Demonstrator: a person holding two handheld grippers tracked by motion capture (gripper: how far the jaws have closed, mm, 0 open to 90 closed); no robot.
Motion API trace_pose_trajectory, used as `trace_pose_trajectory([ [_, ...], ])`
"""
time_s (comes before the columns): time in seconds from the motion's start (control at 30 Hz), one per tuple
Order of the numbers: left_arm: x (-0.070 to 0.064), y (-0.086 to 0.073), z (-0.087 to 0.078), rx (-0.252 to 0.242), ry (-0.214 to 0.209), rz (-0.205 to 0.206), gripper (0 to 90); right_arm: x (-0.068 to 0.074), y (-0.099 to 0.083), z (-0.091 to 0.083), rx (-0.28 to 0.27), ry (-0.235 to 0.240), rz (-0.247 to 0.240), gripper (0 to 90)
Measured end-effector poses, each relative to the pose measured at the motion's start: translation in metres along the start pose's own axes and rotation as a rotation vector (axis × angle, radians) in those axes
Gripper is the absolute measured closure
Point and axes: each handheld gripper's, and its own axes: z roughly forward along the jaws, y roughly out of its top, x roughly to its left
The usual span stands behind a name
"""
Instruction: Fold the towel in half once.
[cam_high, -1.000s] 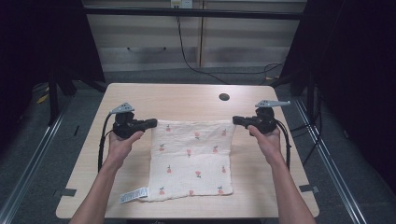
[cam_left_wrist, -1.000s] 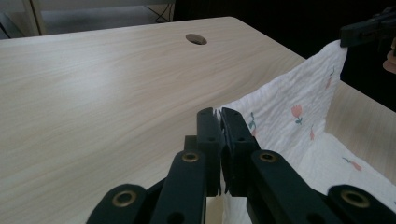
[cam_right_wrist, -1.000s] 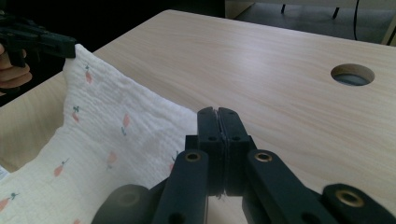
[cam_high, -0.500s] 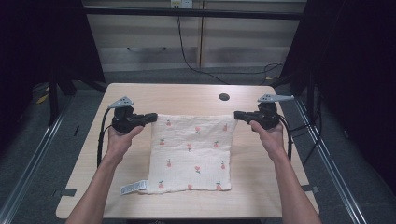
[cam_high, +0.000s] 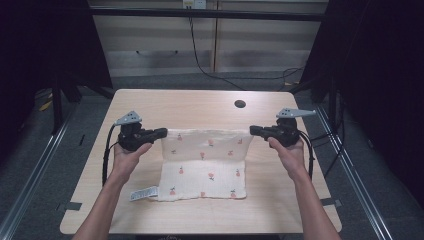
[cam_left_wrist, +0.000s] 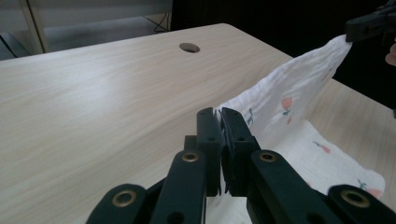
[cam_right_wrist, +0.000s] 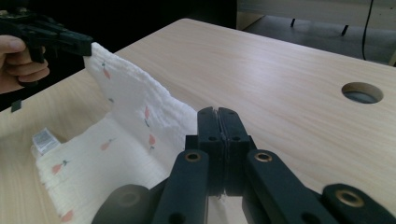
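Left gripper (cam_high: 161, 133) and right gripper (cam_high: 254, 131) each have fingers clamped shut on a far corner of the cloth (cam_high: 205, 167); far edge lifted and taut between them, running left-right; near half flat on the table (cam_high: 200, 107); next move looks like folding toward the near edge.

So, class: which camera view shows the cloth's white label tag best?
The high view: the label tag lies unobstructed at the floral cloth's near-left corner. The right gripper view shows it small and distant; the left gripper view gives no clear sight.

The cloth (cam_high: 205, 162) hangs between both claws, its near part on the table (cam_high: 200, 107).
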Motion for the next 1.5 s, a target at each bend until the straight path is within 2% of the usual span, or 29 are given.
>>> trace_pose_trajectory([
  [0.2, -0.010, -0.012, -0.005, -0.014, -0.011, 0.006, 87.2, 0.008, -0.020, -0.002, 0.018, 0.014, -0.002, 89.4],
  [0.3, -0.013, -0.015, -0.008, -0.023, -0.014, -0.001, 87.1, 0.010, -0.027, -0.005, 0.003, 0.023, 0.008, 89.5],
  [0.4, -0.015, -0.019, -0.013, -0.031, -0.009, -0.016, 87.1, 0.015, -0.034, -0.009, -0.007, 0.004, 0.008, 89.5],
  [0.43, -0.017, -0.021, -0.014, -0.034, -0.015, -0.023, 87.0, 0.017, -0.037, -0.009, 0.000, 0.006, 0.002, 89.6],
  [0.5, -0.020, -0.022, -0.016, -0.029, -0.011, -0.013, 87.1, 0.021, -0.041, -0.011, 0.020, 0.005, -0.013, 89.5],
  [0.67, -0.027, -0.026, -0.023, -0.035, -0.021, 0.004, 86.9, 0.029, -0.050, -0.015, 0.025, 0.032, -0.007, 89.5],
  [0.9, -0.030, -0.044, -0.029, -0.035, -0.015, -0.019, 86.8, 0.036, -0.067, -0.013, 0.030, 0.066, 0.025, 89.5],
  [1.03, -0.034, -0.051, -0.032, -0.040, -0.028, -0.031, 86.8, 0.041, -0.074, -0.014, 0.034, 0.076, 0.021, 89.5],
  [1.2, -0.042, -0.066, -0.029, -0.020, -0.037, -0.037, 86.7, 0.051, -0.088, -0.016, 0.042, 0.097, 0.030, 89.5],
  [1.3, -0.042, -0.070, -0.026, 0.012, -0.036, -0.032, 86.7, 0.055, -0.098, -0.015, 0.076, 0.092, 0.023, 89.5],
  [1.5, -0.044, -0.082, -0.020, 0.086, -0.041, -0.011, 86.8, 0.057, -0.107, -0.024, 0.093, 0.085, 0.036, 89.5],
])
